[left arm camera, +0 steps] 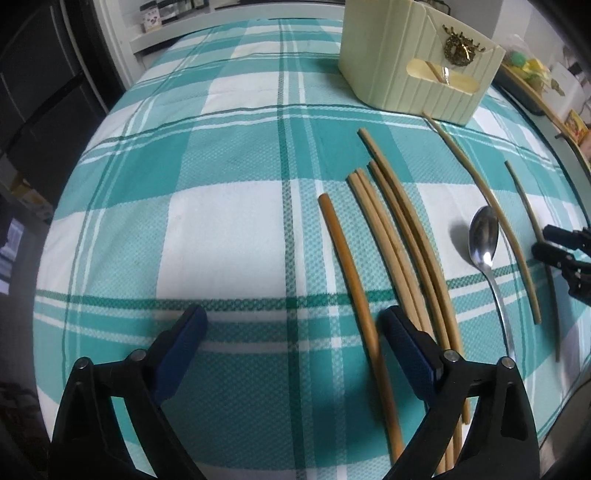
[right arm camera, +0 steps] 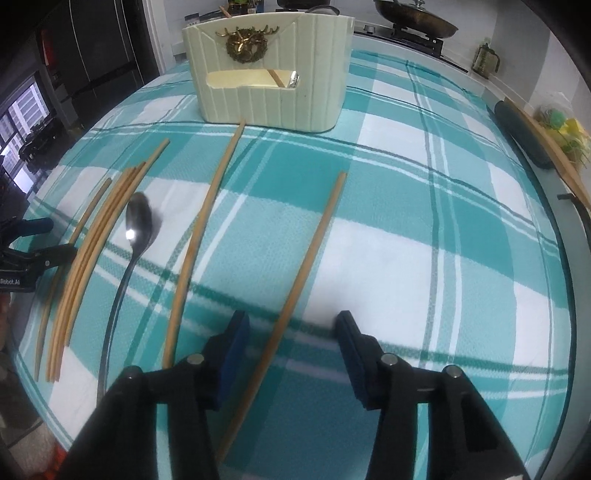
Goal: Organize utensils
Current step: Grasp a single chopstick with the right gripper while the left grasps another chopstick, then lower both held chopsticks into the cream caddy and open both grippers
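Several wooden chopsticks [left arm camera: 402, 236] and a metal spoon [left arm camera: 484, 236] lie on the teal plaid tablecloth. A cream utensil holder [left arm camera: 417, 55] with a gold deer emblem stands at the far side and holds a chopstick and a metal utensil. My left gripper [left arm camera: 291, 332] is open, a chopstick [left arm camera: 351, 273] lying between its fingers. My right gripper [right arm camera: 293, 330] is open, straddling a chopstick [right arm camera: 314, 247] in the right wrist view. There the spoon [right arm camera: 138, 221], another single chopstick [right arm camera: 205, 221], a chopstick bundle [right arm camera: 99, 236] and the holder [right arm camera: 269, 70] also show.
The left gripper shows at the left edge of the right wrist view [right arm camera: 33, 254]; the right gripper shows at the right edge of the left wrist view [left arm camera: 565, 247]. A pan [right arm camera: 413, 18] sits on a stove behind the table. A dark tray [right arm camera: 524, 133] lies at the right table edge.
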A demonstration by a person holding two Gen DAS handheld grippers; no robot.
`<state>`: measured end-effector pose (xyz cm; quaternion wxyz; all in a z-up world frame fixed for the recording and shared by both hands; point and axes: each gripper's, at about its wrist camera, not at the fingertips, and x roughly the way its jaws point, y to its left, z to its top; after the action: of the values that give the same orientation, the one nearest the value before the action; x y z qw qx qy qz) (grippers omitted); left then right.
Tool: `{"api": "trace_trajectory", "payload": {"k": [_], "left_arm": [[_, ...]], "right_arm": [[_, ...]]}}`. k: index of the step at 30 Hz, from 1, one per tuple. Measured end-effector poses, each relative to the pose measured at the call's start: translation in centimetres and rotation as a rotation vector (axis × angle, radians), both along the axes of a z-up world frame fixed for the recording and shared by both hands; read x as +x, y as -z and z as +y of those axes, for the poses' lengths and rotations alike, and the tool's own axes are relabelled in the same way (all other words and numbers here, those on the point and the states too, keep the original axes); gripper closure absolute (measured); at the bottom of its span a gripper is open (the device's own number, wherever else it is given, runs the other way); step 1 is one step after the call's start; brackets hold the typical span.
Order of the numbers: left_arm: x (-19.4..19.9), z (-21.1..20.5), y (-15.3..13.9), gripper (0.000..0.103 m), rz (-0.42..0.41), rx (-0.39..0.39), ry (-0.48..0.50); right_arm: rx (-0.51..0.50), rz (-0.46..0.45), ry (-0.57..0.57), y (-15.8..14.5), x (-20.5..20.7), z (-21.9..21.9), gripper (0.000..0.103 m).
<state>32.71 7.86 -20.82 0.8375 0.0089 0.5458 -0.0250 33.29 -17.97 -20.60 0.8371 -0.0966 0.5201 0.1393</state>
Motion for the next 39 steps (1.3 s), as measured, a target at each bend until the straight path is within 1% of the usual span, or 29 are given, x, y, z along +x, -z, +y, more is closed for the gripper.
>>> {"api": "trace_trajectory", "payload": {"k": [1, 2, 3, 4, 5, 6, 7, 8, 9, 10, 11, 12, 14, 15, 16, 18, 20, 23, 27, 30, 33, 36, 39], "left_arm": [[0.5, -0.2, -0.1, 0.017, 0.003, 0.002, 0.005], [0.8, -0.3, -0.3, 0.021, 0.007, 0.000, 0.011], [1.1, -0.6, -0.4, 0.028, 0.010, -0.003, 0.019], [1.5, -0.8, -0.6, 0.036, 0.015, -0.004, 0.028], [1.7, -1.0, -0.7, 0.040, 0.019, -0.006, 0.034], [1.9, -1.3, -0.8, 0.048, 0.023, -0.007, 0.039], [2.1, -1.5, -0.9, 0.055, 0.025, -0.009, 0.044], [2.2, -1.8, -0.9, 0.057, 0.026, -0.009, 0.046], [2.5, -2.0, -1.0, 0.062, 0.025, -0.007, 0.046], [2.7, -2.1, -1.0, 0.067, 0.022, -0.009, 0.045], [3.0, -2.2, -1.0, 0.070, 0.016, -0.007, 0.041], [3.2, -2.3, -1.0, 0.074, 0.011, -0.005, 0.038], [3.5, -2.3, -1.0, 0.083, -0.004, -0.009, 0.038], [3.6, -2.1, -1.0, 0.090, -0.014, -0.014, 0.037], [3.7, -1.9, -1.0, 0.094, -0.023, -0.025, 0.033], [3.9, -1.4, -1.1, 0.095, -0.031, -0.053, 0.022], [3.9, -1.1, -1.3, 0.096, -0.042, -0.070, 0.012], [3.0, -0.6, -3.0, 0.098, -0.099, -0.105, 0.006], [1.1, 0.0, -7.4, 0.098, -0.203, -0.166, 0.008], [-0.9, 0.4, -11.2, 0.098, -0.289, -0.199, 0.029], [-3.3, 0.7, -14.8, 0.098, -0.376, -0.228, 0.054], [-5.3, 1.1, -17.2, 0.098, -0.439, -0.251, 0.070], [-6.4, 1.3, -18.8, 0.098, -0.478, -0.277, 0.076]], "right_arm": [[0.003, -0.001, 0.005, 0.0, 0.9, 0.0, 0.055], [0.006, -0.003, 0.013, 0.0, 1.7, 0.1, 0.055], [0.005, -0.004, 0.020, 0.0, 2.5, 0.2, 0.055], [0.001, -0.006, 0.026, 0.0, 3.2, 0.3, 0.059], [-0.003, -0.008, 0.032, -0.1, 3.9, 0.4, 0.061], [0.002, -0.007, 0.038, 0.0, 4.5, 0.5, 0.061], [0.006, -0.006, 0.048, 0.0, 5.1, 0.5, 0.064], [0.000, -0.011, 0.057, -0.1, 5.6, 0.6, 0.068], [-0.001, -0.013, 0.062, -0.1, 6.1, 0.8, 0.069], [0.004, -0.013, 0.071, -0.1, 6.7, 0.8, 0.072], [0.007, -0.014, 0.083, -0.1, 7.2, 0.9, 0.077], [0.007, -0.018, 0.096, -0.1, 7.7, 1.0, 0.079], [0.011, -0.025, 0.119, -0.2, 8.3, 1.0, 0.091], [0.015, -0.027, 0.132, -0.2, 8.5, 0.9, 0.094], [0.023, -0.026, 0.139, -0.2, 8.7, 0.8, 0.095], [0.038, -0.030, 0.144, -0.2, 8.7, 0.7, 0.096], [0.078, -0.033, 0.149, -0.3, 8.5, 0.2, 0.097], [0.142, -0.048, 0.163, -1.2, 7.7, -0.8, 0.097], [0.199, -0.108, 0.145, -4.6, 5.8, -1.7, 0.097], [0.225, -0.168, 0.106, -7.9, 3.6, -1.9, 0.097], [0.236, -0.247, 0.055, -11.1, 1.0, -2.0, 0.097], [0.237, -0.319, 0.014, -13.6, -1.7, -2.2, 0.097], [0.253, -0.371, -0.013, -15.5, -3.7, -2.4, 0.097]]}}
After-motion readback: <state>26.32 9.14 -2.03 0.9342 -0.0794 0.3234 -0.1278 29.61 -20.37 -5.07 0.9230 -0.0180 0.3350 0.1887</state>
